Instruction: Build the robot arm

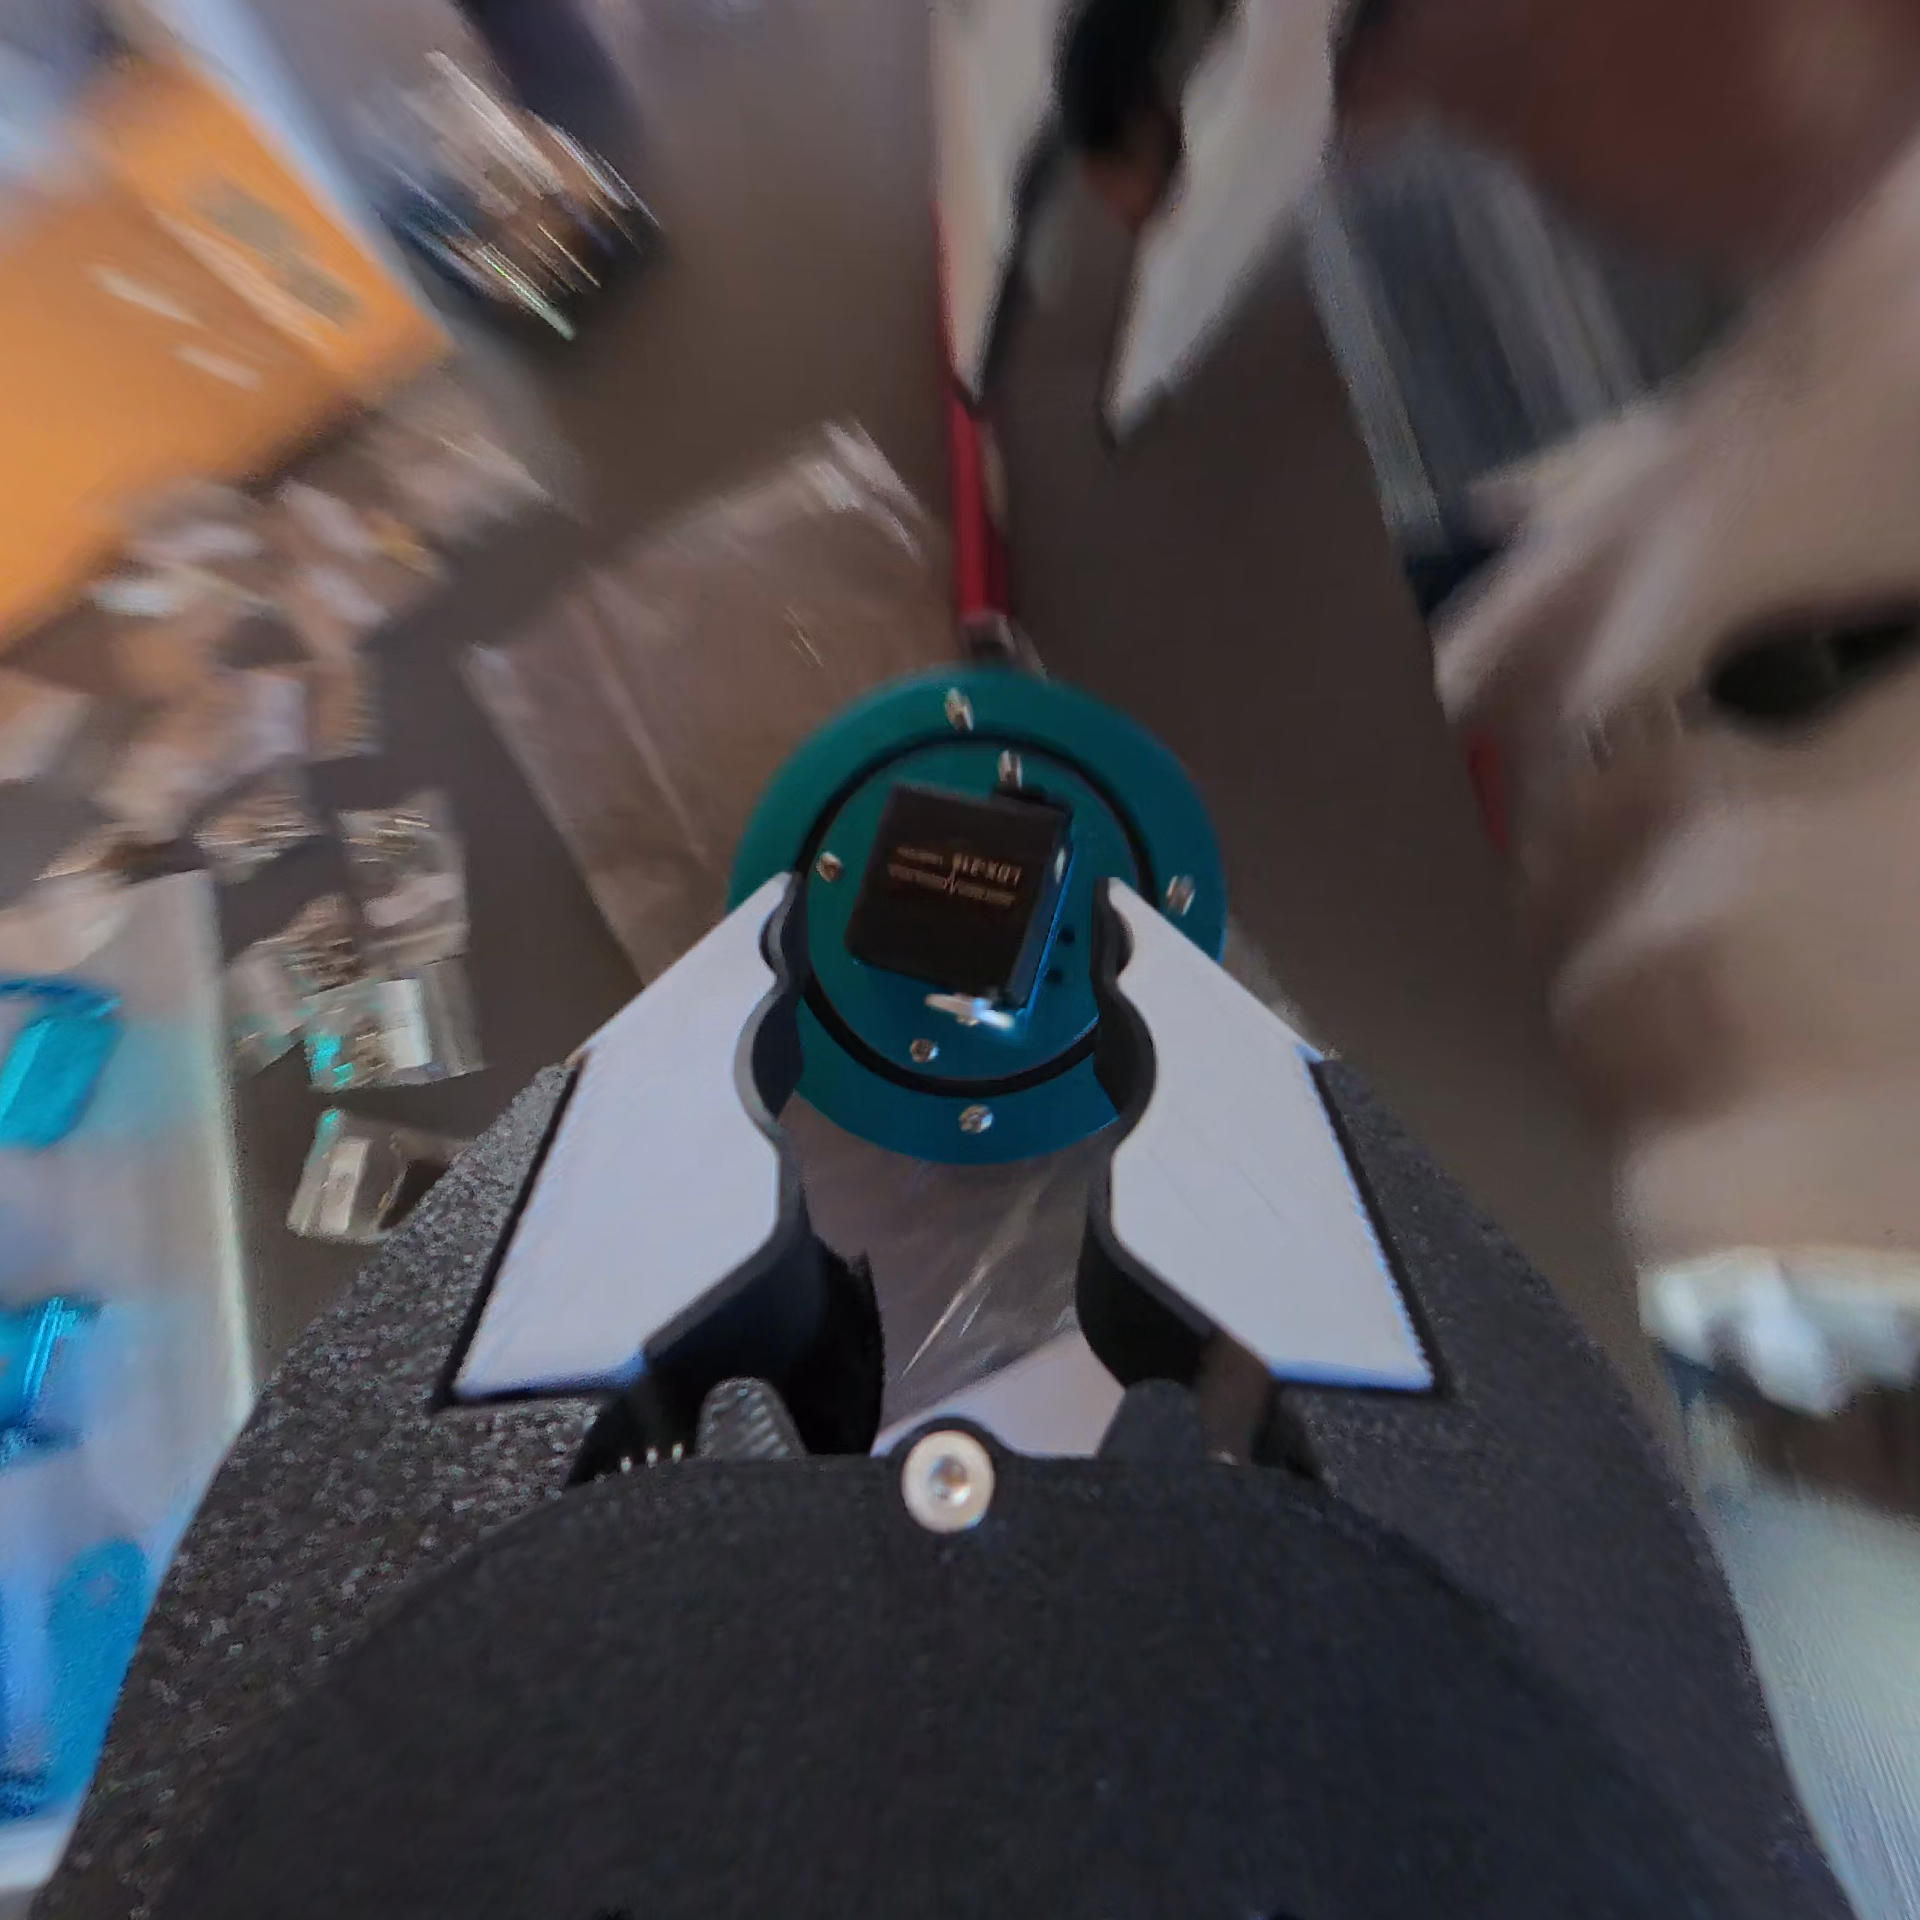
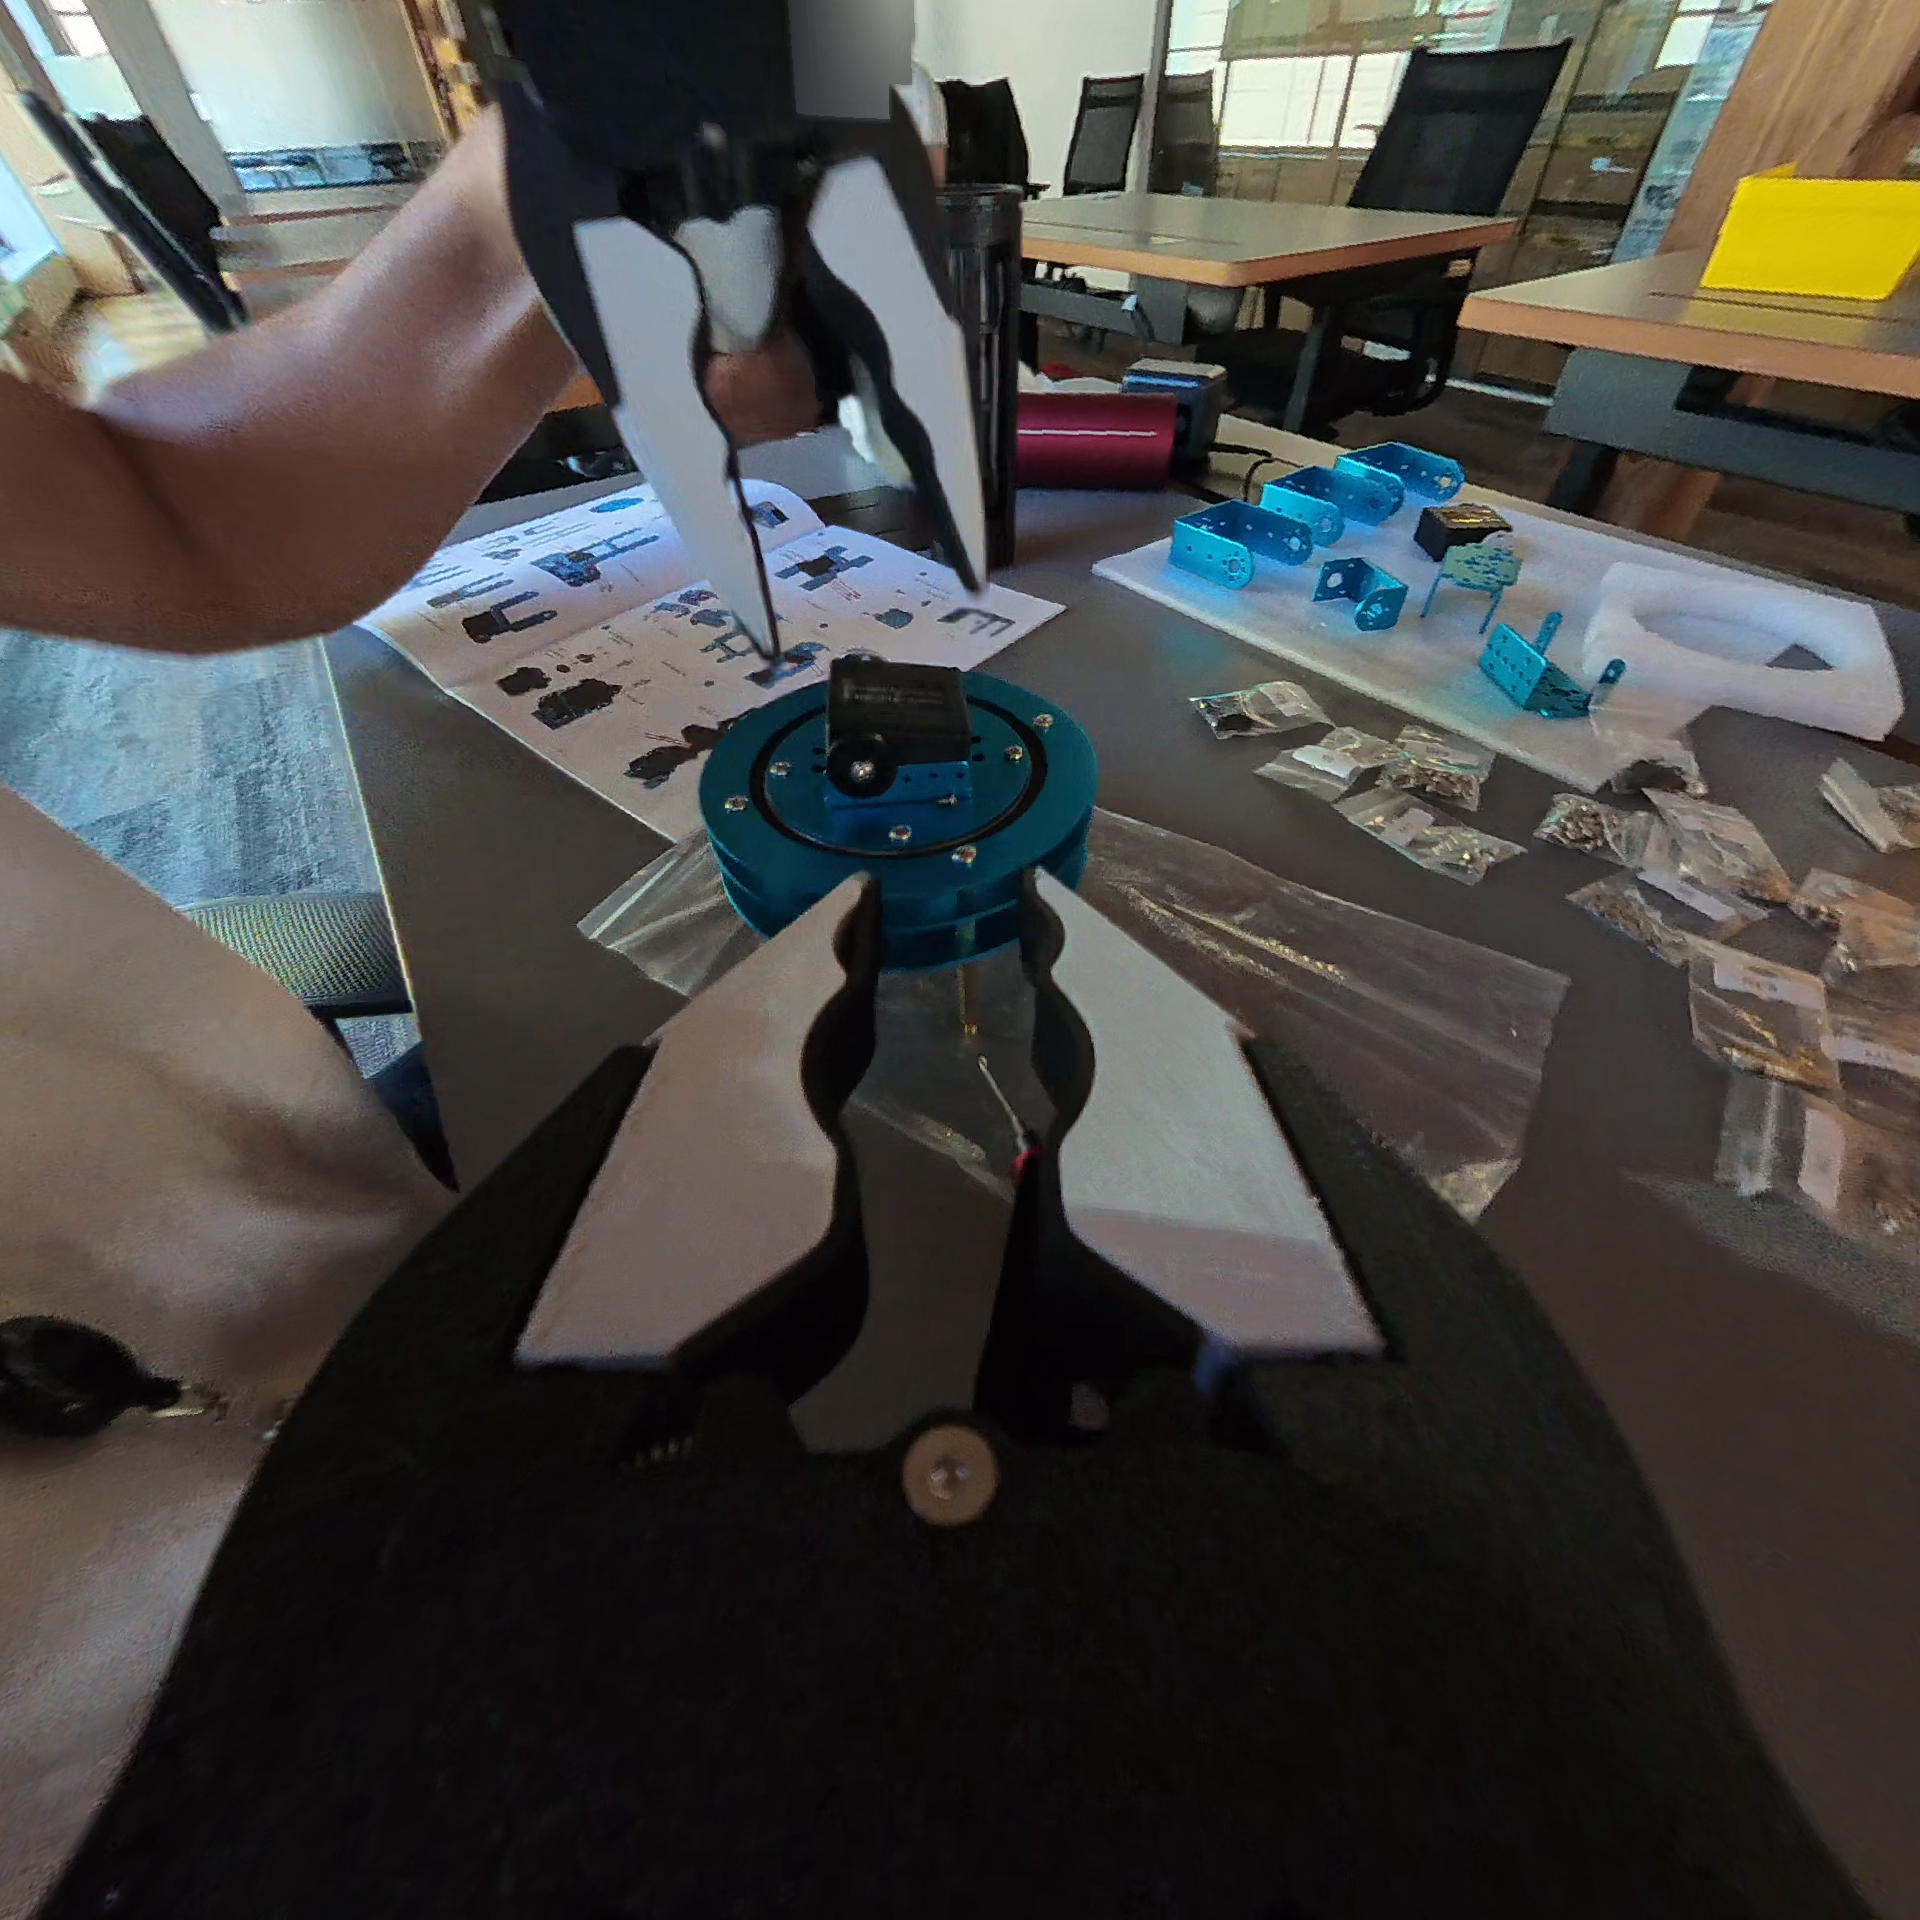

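Blur: In the left wrist view we can make out little beyond the centre; an orange box (image 1: 156,301) at far left and a pale smear at right stay unreadable.
Cut off: The right wrist view crops the forearm (image 2: 260,457) at the left edge, and the yellow bin (image 2: 1813,234) at the far right edge.
Hidden: We cannot see the underside of the round blue metal turntable base (image 2: 896,821), which stands on a clear plastic bag (image 2: 1299,987) on the grey worktop (image 2: 499,831).
Base: A black servo block (image 2: 891,717) sits upright in a blue bracket on top of the base.
Left gripper: The left gripper (image 1: 948,904) has its fingers apart, one on each side of the base rim, seen from above; we cannot tell whether they touch it.
Right gripper: The right gripper (image 2: 951,883) has its fingers apart, tips at the near edge of the base, with no clear contact.
Bags: Small clear bags (image 2: 1403,790) hold what look like screws, right of the base.
Foam sheet: A white foam sheet (image 2: 1195,566) carries blue metal brackets (image 2: 1320,509), far right.
Paper: An open printed manual (image 2: 623,613) lies just beyond the base.
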`<state>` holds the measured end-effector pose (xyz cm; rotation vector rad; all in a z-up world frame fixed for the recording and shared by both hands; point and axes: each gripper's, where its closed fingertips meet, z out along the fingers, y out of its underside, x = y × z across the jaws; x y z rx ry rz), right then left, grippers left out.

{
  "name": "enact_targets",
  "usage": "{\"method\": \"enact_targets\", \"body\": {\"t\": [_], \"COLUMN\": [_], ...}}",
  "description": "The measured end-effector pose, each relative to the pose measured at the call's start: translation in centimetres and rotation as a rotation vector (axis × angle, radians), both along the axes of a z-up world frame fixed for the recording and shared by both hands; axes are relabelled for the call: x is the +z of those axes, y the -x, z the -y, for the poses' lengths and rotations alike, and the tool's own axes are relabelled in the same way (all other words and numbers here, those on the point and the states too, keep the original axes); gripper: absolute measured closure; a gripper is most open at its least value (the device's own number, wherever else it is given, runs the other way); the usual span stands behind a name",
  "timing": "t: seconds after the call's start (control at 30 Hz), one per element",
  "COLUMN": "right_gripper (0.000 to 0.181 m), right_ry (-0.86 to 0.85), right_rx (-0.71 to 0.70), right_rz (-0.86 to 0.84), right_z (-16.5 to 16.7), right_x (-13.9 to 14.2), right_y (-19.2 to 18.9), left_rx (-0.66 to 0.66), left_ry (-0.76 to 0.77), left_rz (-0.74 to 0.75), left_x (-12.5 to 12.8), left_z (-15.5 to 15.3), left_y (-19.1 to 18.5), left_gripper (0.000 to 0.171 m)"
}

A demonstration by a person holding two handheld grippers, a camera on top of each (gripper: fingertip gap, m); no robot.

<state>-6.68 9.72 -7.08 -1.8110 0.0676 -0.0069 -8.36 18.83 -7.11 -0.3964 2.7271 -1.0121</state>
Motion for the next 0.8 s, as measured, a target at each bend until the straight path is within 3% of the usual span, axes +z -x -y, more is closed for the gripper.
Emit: {"method": "enact_targets", "body": {"t": [0.13,0.23,0.3,0.4,0.53,0.6,0.7,0.8], "right_gripper": [0.138,0.115,0.111,0.113,0.119,0.137,0.137,0.137], "right_ry": [0.044,0.177,0.259,0.338,0.504,0.497,0.479,0.501], "right_rx": [-0.004,0.020,0.045,0.080,0.108,0.086,0.070,0.048], "right_rz": [0.019,0.044,0.038,0.016,-0.057,-0.048,-0.065,0.022], "right_z": [0.1,-2.4,-4.8,-8.2,-9.6,-9.8,-9.8,-9.8], "right_x": [0.1,-1.0,-1.2,-1.2,-3.6,-3.3,-2.7,-2.9], "right_y": [2.2,2.7,2.5,2.0,2.0,1.4,1.2,1.0], "left_rx": [0.298,0.461,0.505,0.538,0.528,0.512,0.467,0.441], "left_ry": [0.331,0.464,0.493,0.514,0.587,0.675,0.853,0.965], "left_rz": [0.178,0.281,0.332,0.331,0.358,0.326,0.260,0.220], "left_x": [2.9,2.2,1.3,0.1,-0.2,0.3,0.6,0.7], "left_z": [-1.9,-3.0,-2.8,-2.0,-1.3,-0.8,-0.2,0.0], "left_y": [1.6,4.5,6.7,9.6,12.2,13.0,14.7,15.9], "left_gripper": [0.126,0.131,0.135,0.135,0.139,0.139,0.139,0.139]}}
